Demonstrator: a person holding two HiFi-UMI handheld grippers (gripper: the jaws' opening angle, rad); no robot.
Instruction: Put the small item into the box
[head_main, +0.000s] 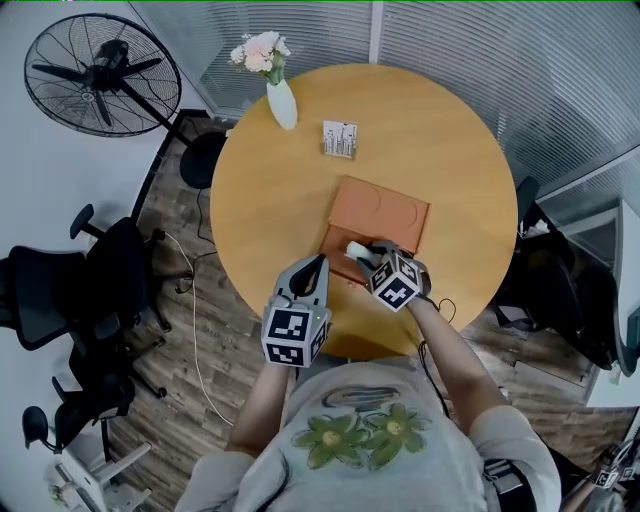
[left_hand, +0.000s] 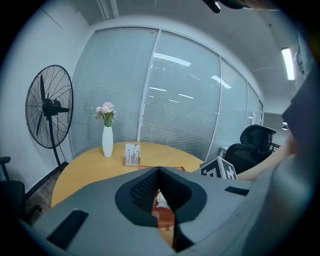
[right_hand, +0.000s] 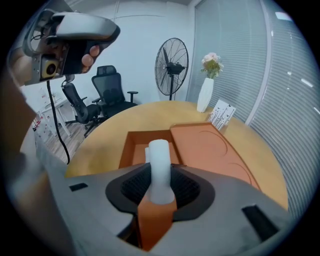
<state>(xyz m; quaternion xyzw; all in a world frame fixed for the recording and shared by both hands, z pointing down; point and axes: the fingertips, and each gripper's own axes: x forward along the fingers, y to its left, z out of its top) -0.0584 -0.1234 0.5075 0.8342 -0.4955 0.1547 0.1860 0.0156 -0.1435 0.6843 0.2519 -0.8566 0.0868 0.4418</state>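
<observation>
An orange box lies on the round wooden table (head_main: 450, 150), its open tray (right_hand: 131, 150) beside its flat lid (right_hand: 210, 145). In the head view the lid (head_main: 385, 210) shows and my right gripper partly hides the tray. My right gripper (right_hand: 160, 175) is shut on a small white cylindrical item (right_hand: 160, 160) and holds it over the tray's near end. The head view shows that item (head_main: 355, 247) at the right gripper (head_main: 365, 256). My left gripper (head_main: 318, 263) hovers at the table's near edge, left of the box. Its jaw tips meet (left_hand: 159, 169) with nothing held.
At the table's far side stand a white vase with pink flowers (head_main: 281, 98) and a small card stand (head_main: 340, 139). A standing fan (head_main: 100, 75) and black office chairs (head_main: 90, 290) are on the floor to the left. Glass walls with blinds close off the far side.
</observation>
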